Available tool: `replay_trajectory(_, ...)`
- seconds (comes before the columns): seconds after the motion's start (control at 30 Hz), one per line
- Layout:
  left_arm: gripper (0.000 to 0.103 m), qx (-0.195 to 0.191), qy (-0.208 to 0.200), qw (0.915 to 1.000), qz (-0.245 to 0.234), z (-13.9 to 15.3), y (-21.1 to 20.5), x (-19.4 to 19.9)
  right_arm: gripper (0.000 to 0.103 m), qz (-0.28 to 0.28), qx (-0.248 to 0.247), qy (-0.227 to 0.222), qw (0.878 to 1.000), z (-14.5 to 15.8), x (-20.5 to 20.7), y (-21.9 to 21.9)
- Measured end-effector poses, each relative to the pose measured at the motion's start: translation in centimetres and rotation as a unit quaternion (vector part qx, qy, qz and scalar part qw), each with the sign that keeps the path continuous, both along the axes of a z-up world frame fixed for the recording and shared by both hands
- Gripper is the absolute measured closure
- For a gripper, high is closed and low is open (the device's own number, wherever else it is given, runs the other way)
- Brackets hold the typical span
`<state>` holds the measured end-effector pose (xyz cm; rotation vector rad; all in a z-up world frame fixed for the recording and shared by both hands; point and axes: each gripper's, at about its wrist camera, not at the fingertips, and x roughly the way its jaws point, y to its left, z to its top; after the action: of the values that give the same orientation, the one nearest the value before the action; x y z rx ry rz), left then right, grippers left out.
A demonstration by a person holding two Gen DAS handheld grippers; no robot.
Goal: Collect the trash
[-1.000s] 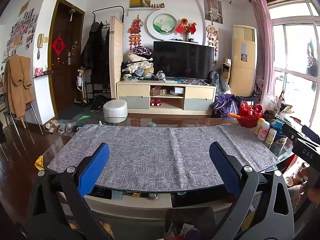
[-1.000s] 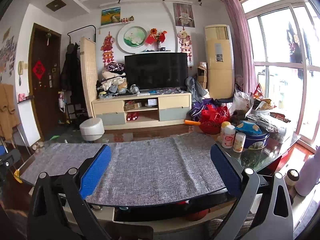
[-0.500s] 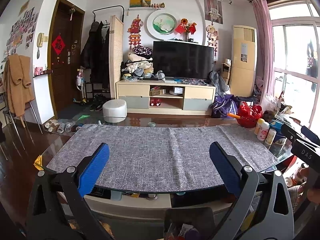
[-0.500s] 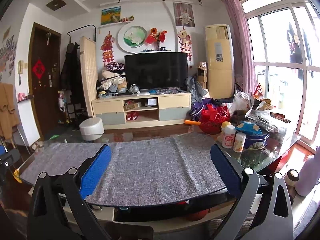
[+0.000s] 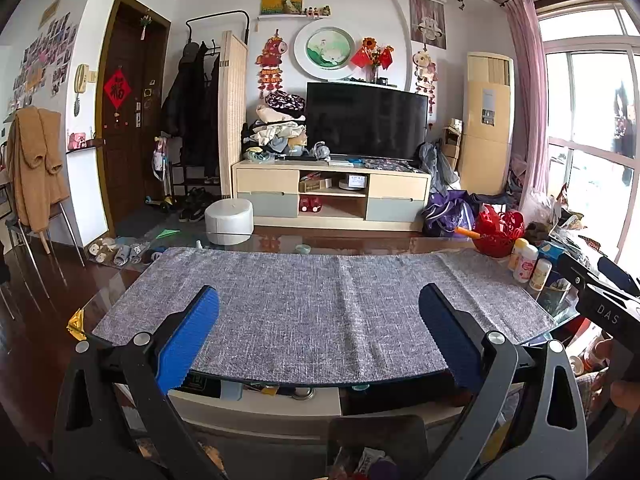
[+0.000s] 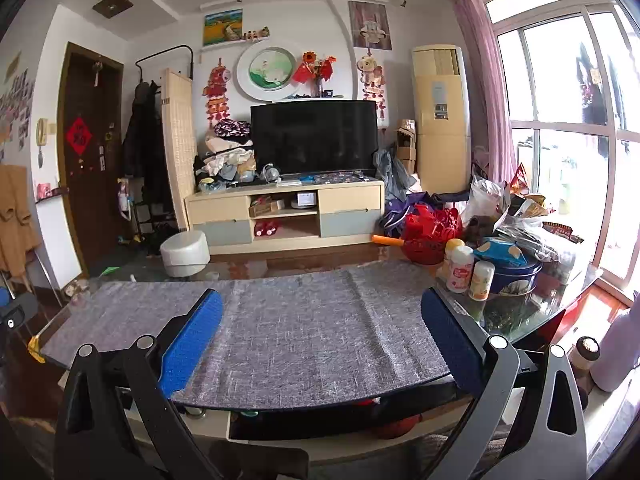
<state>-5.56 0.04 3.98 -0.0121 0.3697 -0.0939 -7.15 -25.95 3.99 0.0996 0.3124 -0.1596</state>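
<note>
A grey cloth (image 5: 320,304) is covering a glass table (image 6: 520,312) in a living room, facing a dark television (image 5: 366,126) on a low cabinet (image 5: 332,196). At the table's right end, three small bottles (image 6: 460,268), one blue tin (image 6: 516,276), one red basket (image 6: 430,236) and a heap of snack bags and wrappers (image 6: 520,208), possibly the trash, are standing together. The cloth itself is lying bare. The left gripper (image 5: 319,332) and the right gripper (image 6: 322,336) are both hanging over the near edge of the table, each with its two blue pads spread wide and holding nothing. Compared with one second ago, nothing is looking different; both grippers are staying in place.
</note>
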Motion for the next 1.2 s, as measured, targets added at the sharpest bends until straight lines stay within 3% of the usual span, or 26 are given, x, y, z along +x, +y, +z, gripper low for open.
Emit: replay_trajectory(1.2,0.008,-0.007,0.005,1.0000,-0.003,-0.35,-0.10,0.17,0.003,0.009,-0.001,0.018,1.000,0.06,0.65,0.45)
